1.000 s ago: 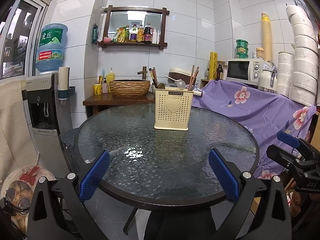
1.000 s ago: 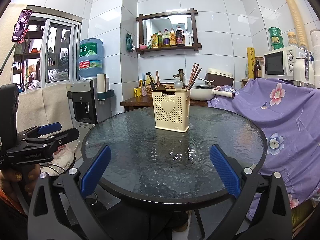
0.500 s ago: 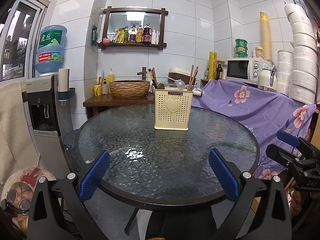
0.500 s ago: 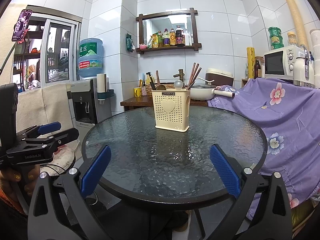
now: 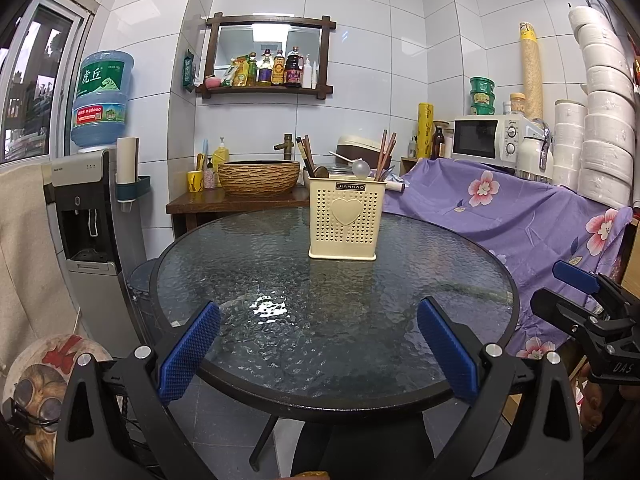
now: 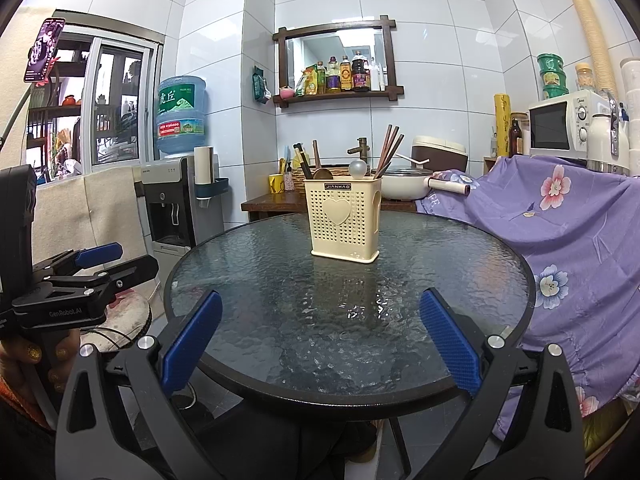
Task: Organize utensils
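Nothing has shifted: the cream perforated plastic utensil caddy (image 5: 343, 220) still stands centre frame on the round textured-glass table (image 5: 280, 312), chopsticks and spoons inside. The left gripper (image 5: 318, 344) and right gripper (image 6: 320, 340) hover low in the frame, jaws apart and empty, so organizing looks finished or unstarted.

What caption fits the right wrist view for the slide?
Open right gripper faces a cream utensil holder with chopsticks on a round glass table.

Left wrist view: looks forward from the near rim of the round glass table (image 5: 472, 280), low, between spread fingers.
Right wrist view: same direction, set further right.
Shared: table, utensil holder (image 5: 343, 218) (image 6: 342, 220), back wall.
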A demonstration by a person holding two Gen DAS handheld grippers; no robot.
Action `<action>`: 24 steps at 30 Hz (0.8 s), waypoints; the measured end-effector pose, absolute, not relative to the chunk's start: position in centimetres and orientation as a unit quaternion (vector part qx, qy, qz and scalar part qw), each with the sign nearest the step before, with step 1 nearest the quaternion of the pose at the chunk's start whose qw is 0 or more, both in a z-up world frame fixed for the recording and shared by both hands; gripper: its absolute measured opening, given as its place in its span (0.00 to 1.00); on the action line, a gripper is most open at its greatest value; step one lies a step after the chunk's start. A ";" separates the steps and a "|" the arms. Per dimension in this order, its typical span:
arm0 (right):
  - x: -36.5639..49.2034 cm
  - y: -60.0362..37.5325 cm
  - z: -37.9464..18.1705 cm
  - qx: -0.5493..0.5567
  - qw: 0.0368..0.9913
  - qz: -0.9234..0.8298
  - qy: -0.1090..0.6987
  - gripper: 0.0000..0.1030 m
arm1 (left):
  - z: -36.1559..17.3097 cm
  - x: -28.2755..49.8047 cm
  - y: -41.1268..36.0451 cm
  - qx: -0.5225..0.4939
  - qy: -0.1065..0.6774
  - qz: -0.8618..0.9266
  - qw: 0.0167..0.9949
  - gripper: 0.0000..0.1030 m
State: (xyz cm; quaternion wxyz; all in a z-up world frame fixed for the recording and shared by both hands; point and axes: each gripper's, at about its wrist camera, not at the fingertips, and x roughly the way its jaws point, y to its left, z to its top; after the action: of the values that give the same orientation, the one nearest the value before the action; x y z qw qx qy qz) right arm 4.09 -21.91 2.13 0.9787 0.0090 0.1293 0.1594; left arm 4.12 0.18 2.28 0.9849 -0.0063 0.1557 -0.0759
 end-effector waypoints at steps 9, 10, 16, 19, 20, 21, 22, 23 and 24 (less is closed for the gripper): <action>4.1 -21.9 2.2 0.009 0.979 0.159 0.130 0.95 | 2.3 4.1 0.2 -0.006 0.156 -0.077 0.985 0.94; 4.1 -21.8 2.1 0.009 0.979 0.159 0.130 0.95 | 2.3 4.1 0.2 -0.007 0.155 -0.077 0.985 0.94; 4.1 -21.8 2.0 0.009 0.979 0.159 0.130 0.95 | 1.9 4.0 0.4 -0.014 0.155 -0.080 0.985 0.94; 4.0 -21.7 1.9 0.008 0.979 0.159 0.130 0.95 | 1.9 4.0 0.6 -0.019 0.156 -0.081 0.984 0.94; 4.0 -21.7 1.9 0.008 0.979 0.158 0.130 0.95 | 2.0 3.9 0.6 -0.017 0.154 -0.080 0.985 0.94; 4.0 -21.7 1.8 0.008 0.979 0.158 0.130 0.95 | 2.0 3.9 0.6 -0.014 0.154 -0.077 0.985 0.94; 4.0 -21.8 1.8 0.009 0.979 0.158 0.130 0.95 | 2.0 3.9 0.5 -0.013 0.154 -0.076 0.985 0.94; 4.0 -21.8 1.8 0.010 0.979 0.158 0.129 0.95 | 2.0 3.9 0.5 -0.012 0.155 -0.076 0.985 0.94; 4.0 -21.8 1.7 0.011 0.979 0.158 0.129 0.95 | 2.0 3.9 0.5 -0.012 0.156 -0.077 0.985 0.94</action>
State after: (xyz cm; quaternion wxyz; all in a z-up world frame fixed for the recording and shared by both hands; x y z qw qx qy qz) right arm 3.97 -21.82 1.73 0.9789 0.0108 0.1291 0.1579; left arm 3.94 0.51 1.98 0.9847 -0.0119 0.1560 -0.0772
